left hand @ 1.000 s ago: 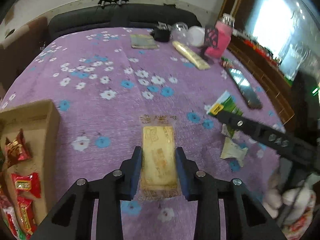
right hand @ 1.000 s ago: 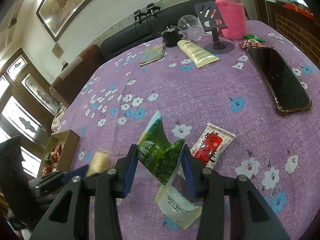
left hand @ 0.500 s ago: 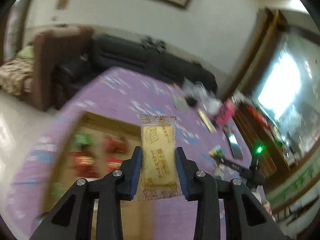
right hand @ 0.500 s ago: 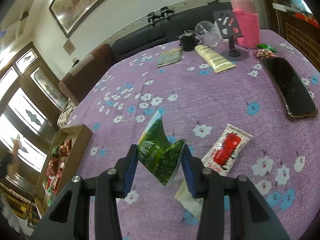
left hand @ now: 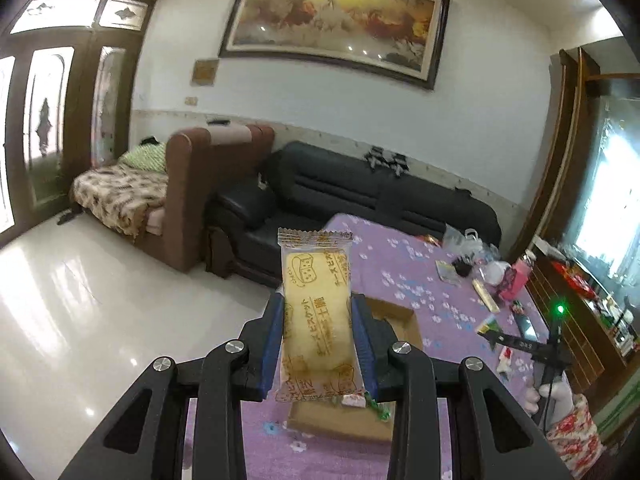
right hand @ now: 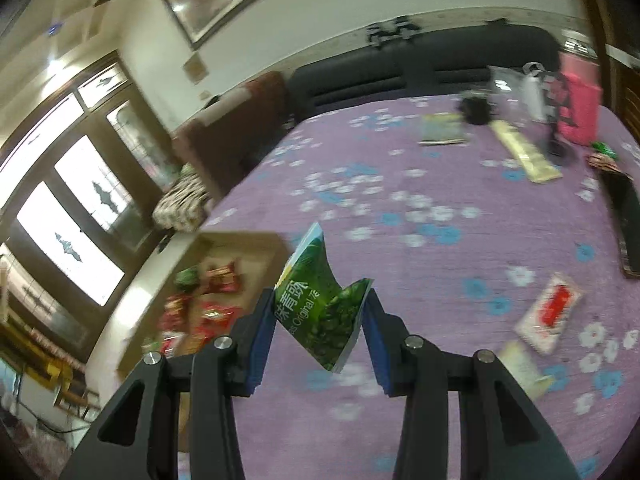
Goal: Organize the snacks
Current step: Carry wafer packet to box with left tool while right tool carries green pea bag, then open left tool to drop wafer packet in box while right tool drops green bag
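A cardboard box (right hand: pixel 240 240) is being seen at the left edge of the purple flowered tablecloth (right hand: pixel 440 264); red-wrapped snacks (right hand: pixel 216 300) and a green one (right hand: pixel 187 276) are being held inside it, loosely piled, their count blurred beyond telling. In the left wrist view the same box (left hand: pixel 404 320) is being partly hidden behind the gripper, only its brown walls and a few wrapper ends at its near rim showing. A yellow biscuit packet (left hand: pixel 316 316) is being pinched upright by the left gripper (left hand: pixel 318 344), the blue pads being pressed on both long sides; clear crimped ends and brown printed lettering are being shown, and it is being carried in the air above the box. A green snack packet (right hand: pixel 320 304) is being pinched by the right gripper (right hand: pixel 320 344), buckled into a fold between the pads, tilted, white lettering facing the camera; it is being held above the cloth just right of the box. A red-and-white packet (right hand: pixel 550 312) and a pale packet (right hand: pixel 520 364) are being left lying on the cloth to the right.
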`<state>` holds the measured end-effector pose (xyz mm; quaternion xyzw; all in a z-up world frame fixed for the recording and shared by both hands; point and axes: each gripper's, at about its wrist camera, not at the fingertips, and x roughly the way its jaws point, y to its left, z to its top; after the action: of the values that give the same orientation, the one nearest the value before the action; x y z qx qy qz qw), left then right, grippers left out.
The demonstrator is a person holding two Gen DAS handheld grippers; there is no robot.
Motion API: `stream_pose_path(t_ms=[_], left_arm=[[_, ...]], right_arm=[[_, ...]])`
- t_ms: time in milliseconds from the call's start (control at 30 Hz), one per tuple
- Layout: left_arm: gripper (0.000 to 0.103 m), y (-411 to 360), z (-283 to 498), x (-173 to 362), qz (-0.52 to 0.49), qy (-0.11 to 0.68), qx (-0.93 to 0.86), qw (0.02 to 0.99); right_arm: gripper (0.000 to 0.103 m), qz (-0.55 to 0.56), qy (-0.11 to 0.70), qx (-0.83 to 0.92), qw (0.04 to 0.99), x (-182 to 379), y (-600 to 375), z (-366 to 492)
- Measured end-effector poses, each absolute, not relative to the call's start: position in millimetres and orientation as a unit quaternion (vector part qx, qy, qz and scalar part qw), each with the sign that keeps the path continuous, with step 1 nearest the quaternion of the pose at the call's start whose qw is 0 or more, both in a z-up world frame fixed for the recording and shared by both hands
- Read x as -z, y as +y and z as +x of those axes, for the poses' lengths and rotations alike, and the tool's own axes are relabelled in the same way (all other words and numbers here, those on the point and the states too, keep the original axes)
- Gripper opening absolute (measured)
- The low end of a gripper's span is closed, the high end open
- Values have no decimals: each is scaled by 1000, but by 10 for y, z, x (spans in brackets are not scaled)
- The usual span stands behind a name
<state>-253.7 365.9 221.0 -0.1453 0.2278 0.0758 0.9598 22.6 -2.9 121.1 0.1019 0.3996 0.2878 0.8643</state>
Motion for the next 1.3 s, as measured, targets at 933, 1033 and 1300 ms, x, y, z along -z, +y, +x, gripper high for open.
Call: stream_pose_path(t_ms=[933,1033,1300], left_arm=[[37,3403,-885,-550,-217,385,-6,897],[48,3426,-906,-583,-227,378,-6,898],[77,3381,-1171,-868,-239,322,-9,916]], right_arm=[[42,-18,473,-331,816,-611,1936,69],[43,-11,467,-332,820,-642,2003,116],[53,13,423,-330,844,-983,1743,50]])
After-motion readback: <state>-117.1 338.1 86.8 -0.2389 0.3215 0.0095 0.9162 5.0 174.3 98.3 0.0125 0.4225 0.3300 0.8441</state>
